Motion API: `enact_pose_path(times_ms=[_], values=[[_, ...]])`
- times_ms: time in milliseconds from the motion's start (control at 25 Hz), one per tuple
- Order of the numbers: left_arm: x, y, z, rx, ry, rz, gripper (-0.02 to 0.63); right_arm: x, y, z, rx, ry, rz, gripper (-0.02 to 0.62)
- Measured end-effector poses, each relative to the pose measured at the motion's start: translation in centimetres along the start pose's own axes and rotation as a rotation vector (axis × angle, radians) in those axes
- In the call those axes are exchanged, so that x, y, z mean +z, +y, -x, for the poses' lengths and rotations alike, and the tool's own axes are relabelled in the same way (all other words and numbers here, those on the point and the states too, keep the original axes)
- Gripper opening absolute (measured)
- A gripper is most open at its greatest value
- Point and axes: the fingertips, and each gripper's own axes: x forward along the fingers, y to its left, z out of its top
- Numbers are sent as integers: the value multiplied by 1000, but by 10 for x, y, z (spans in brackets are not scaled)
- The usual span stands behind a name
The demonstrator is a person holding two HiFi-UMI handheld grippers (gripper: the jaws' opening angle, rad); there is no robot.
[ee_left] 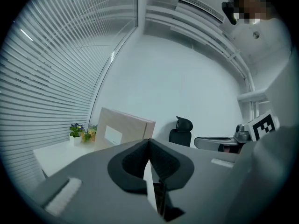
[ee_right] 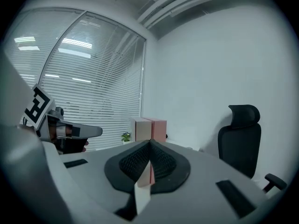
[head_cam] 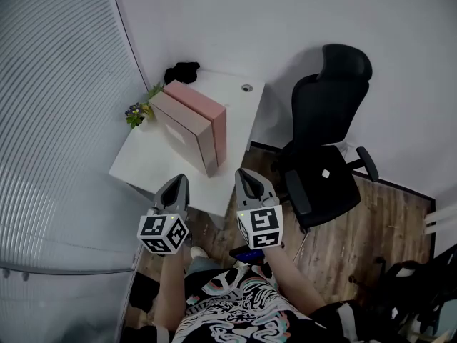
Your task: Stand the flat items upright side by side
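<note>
Your left hand-held gripper has its jaws pressed together on nothing, and it hovers just short of the near edge of the desk, pointing roughly level across it. Ahead of it and slightly to its right, the beige box stands upright on its long edge with the pink box flush against its far side, so the two flat items already look set side by side. Their long axis runs diagonally, from the potted plant at the back left down to a near end that falls between your two tools. That end sits about evenly between them, perhaps a touch nearer the right. Your right hand-held gripper is likewise closed and empty, level with the left one, with the boxes ahead and slightly to its left. The office chair stands well apart beyond it.
</note>
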Motion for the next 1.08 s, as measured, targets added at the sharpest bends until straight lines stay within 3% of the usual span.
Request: enact_pose_path(times_ms=[1080], values=[[-1,2,-7,20,-4,6,0,-4,-3,-3,11,16,-28,-2]])
